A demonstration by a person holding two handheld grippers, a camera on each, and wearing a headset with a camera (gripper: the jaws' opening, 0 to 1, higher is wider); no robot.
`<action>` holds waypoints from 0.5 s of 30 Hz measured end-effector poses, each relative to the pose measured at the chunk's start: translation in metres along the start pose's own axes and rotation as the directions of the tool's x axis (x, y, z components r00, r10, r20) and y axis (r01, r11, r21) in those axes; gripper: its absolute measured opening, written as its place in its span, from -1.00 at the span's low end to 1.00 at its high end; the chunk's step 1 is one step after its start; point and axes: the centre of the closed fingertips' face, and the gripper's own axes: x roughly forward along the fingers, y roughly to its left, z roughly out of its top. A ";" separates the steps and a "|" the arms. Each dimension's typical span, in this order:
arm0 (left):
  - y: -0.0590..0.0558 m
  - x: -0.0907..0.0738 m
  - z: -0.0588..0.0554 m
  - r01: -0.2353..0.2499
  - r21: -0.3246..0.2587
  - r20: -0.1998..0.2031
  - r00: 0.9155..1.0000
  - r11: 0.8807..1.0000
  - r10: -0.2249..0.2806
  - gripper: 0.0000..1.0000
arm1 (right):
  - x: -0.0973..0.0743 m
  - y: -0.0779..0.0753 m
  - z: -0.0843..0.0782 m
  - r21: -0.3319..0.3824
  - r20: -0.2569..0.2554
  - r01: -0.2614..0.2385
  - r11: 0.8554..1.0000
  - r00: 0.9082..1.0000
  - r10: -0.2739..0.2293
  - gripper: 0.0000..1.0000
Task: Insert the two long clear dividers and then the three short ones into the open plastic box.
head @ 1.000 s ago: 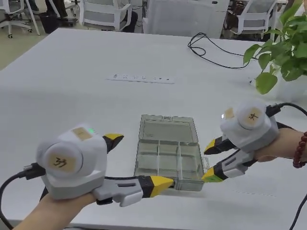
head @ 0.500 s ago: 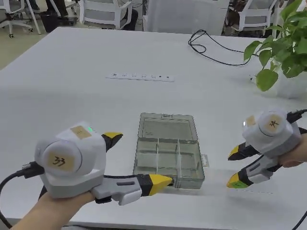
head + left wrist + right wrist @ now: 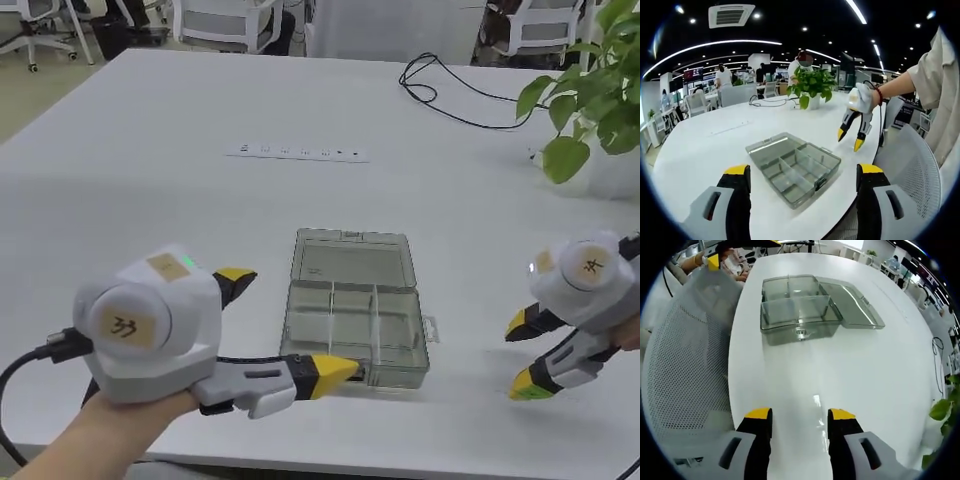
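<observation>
Plastic box [image 3: 385,373], clear with a grey tint, sits open on the white tabletop [image 3: 150,180] near the front edge. Its lid [image 3: 352,262] lies flat on the far side of the base. Clear dividers [image 3: 332,305] stand inside the base and split it into compartments. The exact count is hard to read through the clear plastic.

Left tool [image 3: 298,320] is held in a hand [image 3: 120,430] at front left, jaws spread wide, gripping nothing. In the head view one yellow tip is left of the box and the other overlaps its front wall; cannot tell if it touches. In the left gripper view the left tool [image 3: 802,170] has the box [image 3: 826,176] ahead between its two jaws, apart from both.

Right tool [image 3: 515,361] is well to the right of the box, jaws partly apart, empty, tips angled down toward the tabletop. In the right gripper view the right tool [image 3: 800,414] has bare tabletop between its jaws, with the box [image 3: 780,332] farther ahead. In the left gripper view the right tool [image 3: 849,142] hangs above the tabletop past the box, with a red bead bracelet [image 3: 879,95] on the wrist.

Power strip [image 3: 297,152] lies well behind the box, a black cable [image 3: 450,90] beyond it, a potted plant [image 3: 590,90] at far right. Mesh chair [image 3: 685,355] sits beside the tabletop edge.
</observation>
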 end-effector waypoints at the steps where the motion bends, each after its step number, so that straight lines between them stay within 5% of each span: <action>1: 0.000 0.000 0.000 -0.003 -0.002 0.000 1.000 1.000 0.003 0.77 | 0.001 0.000 -0.001 -0.002 0.000 -0.001 1.000 1.000 0.001 -0.11; 15: 0.006 -0.005 0.003 -0.033 0.004 -0.003 0.999 0.999 0.033 0.74 | 0.004 0.002 -0.017 -0.056 -0.051 -0.039 0.998 0.998 0.036 -0.17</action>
